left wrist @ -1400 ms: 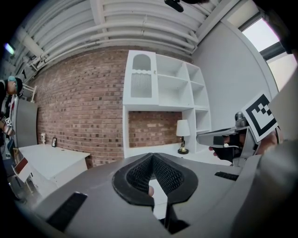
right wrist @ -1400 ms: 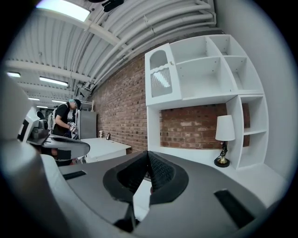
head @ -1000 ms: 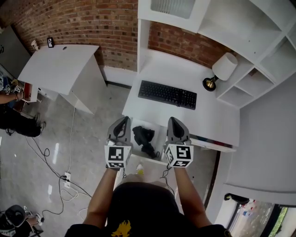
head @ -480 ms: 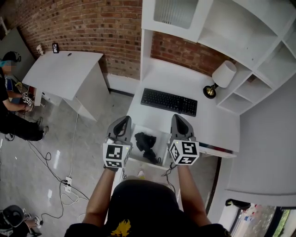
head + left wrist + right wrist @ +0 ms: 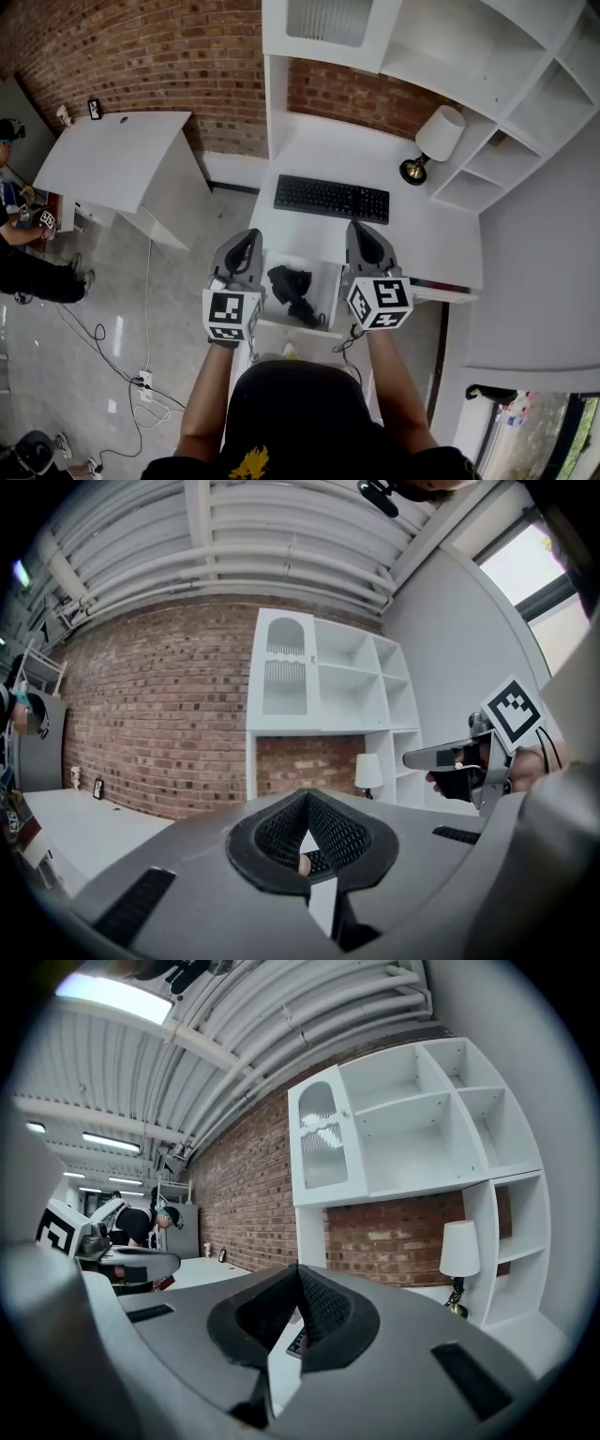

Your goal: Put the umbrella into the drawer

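Here, the folded black umbrella (image 5: 292, 289) lies inside the open white drawer (image 5: 320, 279), which stands pulled out from the near edge of the white table (image 5: 422, 246). It rests toward the left and middle of the drawer, with bare white bottom showing on its right. The left gripper (image 5: 249, 238) hangs just left of the drawer and the right gripper (image 5: 358, 227) just right of it. Both are held level, point toward the far wall and touch neither the drawer nor the umbrella. Each gripper's own view shows its two jaws pressed together at the tips, with nothing between them. The marker cubes sit at the near ends, by the person's hands. On the table beyond the drawer lies a black keyboard (image 5: 331, 199), and at the far right of the table stands a lamp (image 5: 434, 141) with a white shade and a brass base. White shelves (image 5: 487, 66) rise over and to the right of the table, against a red brick wall (image 5: 141, 47). Well to the left stands a second white table (image 5: 112, 155), with another person (image 5: 23, 258) bending at the far left edge of the head view. Cables (image 5: 112, 337) trail over the pale floor (image 5: 178, 272) to the left.
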